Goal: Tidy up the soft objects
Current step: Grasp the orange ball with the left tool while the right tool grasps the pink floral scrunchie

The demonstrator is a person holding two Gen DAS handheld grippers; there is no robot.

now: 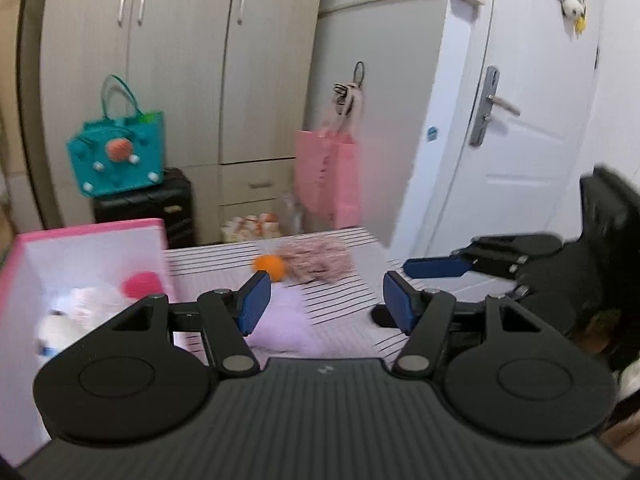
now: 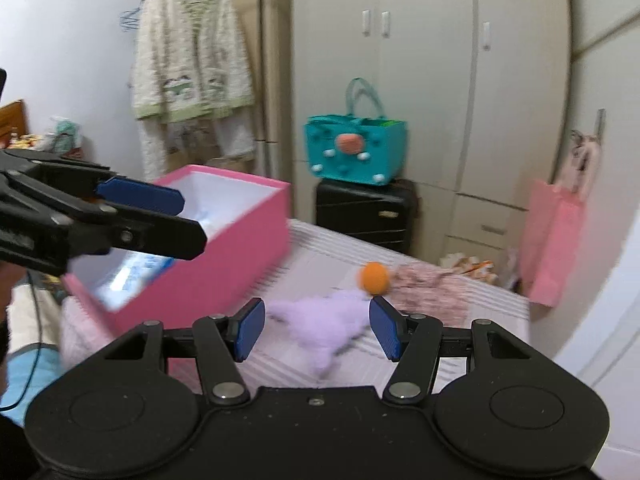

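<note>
Both empty claws, left (image 1: pixel 322 300) and right (image 2: pixel 317 328), gape above the lilac plush (image 2: pixel 324 326).

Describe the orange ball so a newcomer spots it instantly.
Start at the striped bed surface, right of the open pink box. Three soft things lie loose there: a lilac plush, a mottled pinkish cloth, and the orange ball wedged between them. It is the only small, round, solid bright-orange one.

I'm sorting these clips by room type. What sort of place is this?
Most likely a bedroom: a tall wardrobe fills the back wall, a fleecy jacket hangs beside it, and soft toys lie on a striped bed next to a pink box.
</note>
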